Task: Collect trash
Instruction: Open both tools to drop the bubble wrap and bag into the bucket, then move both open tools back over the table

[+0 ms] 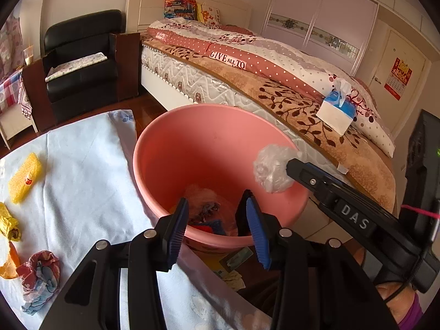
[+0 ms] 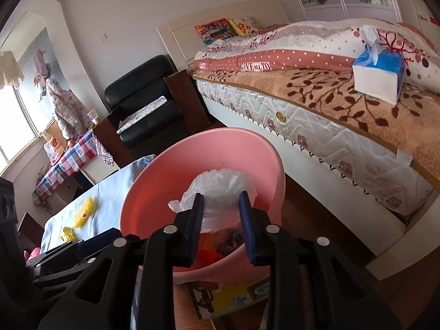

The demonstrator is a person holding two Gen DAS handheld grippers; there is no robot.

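Two wrappers [image 1: 38, 272] (left view only), bag [image 2: 220, 192] over bucket [image 2: 154, 200]

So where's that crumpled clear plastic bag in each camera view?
Left wrist view: the crumpled clear plastic bag is right of centre, at the tip of the right hand-held gripper, over the right rim of the pink basin.
Right wrist view: the bag is at centre, between that hand-held gripper's fingers, above the basin.
Shared landmark: the blue tissue box on the bed.
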